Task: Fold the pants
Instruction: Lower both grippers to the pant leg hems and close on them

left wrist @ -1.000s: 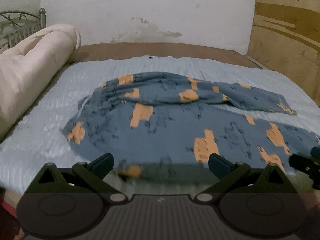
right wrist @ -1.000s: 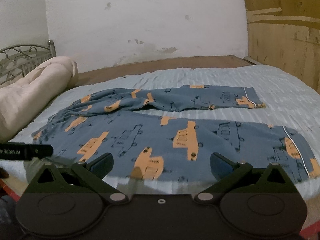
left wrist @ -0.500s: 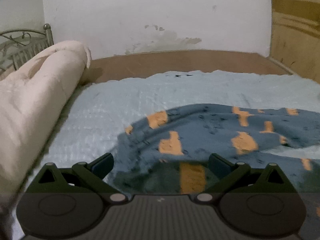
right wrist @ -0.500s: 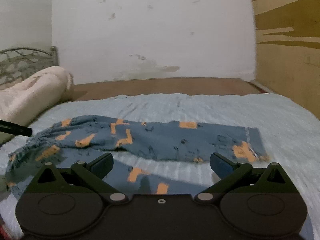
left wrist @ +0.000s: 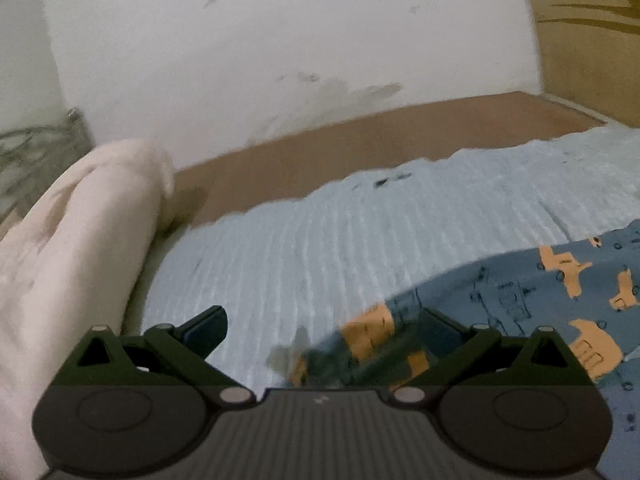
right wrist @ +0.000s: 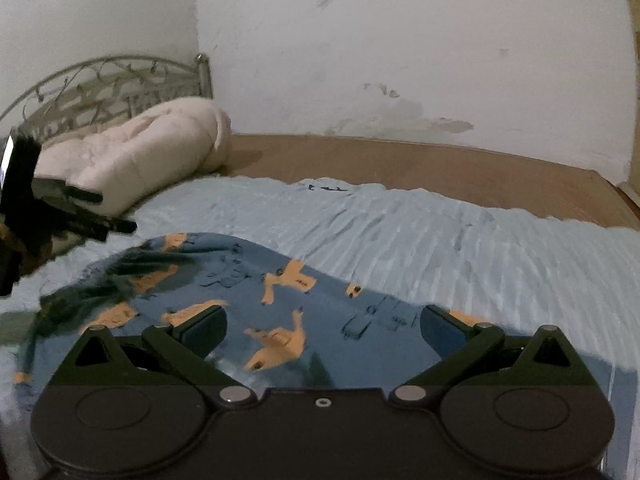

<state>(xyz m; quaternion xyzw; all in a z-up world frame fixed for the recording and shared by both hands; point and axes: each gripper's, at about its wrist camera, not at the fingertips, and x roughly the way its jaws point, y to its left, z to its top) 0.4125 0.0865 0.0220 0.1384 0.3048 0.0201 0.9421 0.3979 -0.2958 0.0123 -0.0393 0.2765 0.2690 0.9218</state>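
1. Lying on the pale blue bedspread (right wrist: 400,224), the pants (right wrist: 256,280) were blue cloth printed with orange vehicles, spread across the near part of the bed and bunched into dark creases at their left end.
2. In the left wrist view the pants (left wrist: 560,292) filled the lower right, with a rumpled, blurred edge of cloth sitting low between the fingers.
3. The left tool (left wrist: 320,328) had its fingers spread wide and gripped nothing; whether the cloth edge touched its right finger could not be told through the blur.
4. The right tool (right wrist: 322,330) was likewise spread wide and empty, hovering over the middle of the pants, with the left tool (right wrist: 68,208) visible at the far left near the bunched end.
5. Beyond the pants lay bare bedspread, a rolled cream blanket (right wrist: 160,152) against the metal headboard (right wrist: 100,84), and a stained white wall (right wrist: 400,40).
6. The step in hand looked like reaching for grip points before a fold, so the task seemed barely begun.
7. The next move would probably call for each tool to drop onto an edge of the cloth and close on it, taking both layers, so the pants could be lifted evenly.
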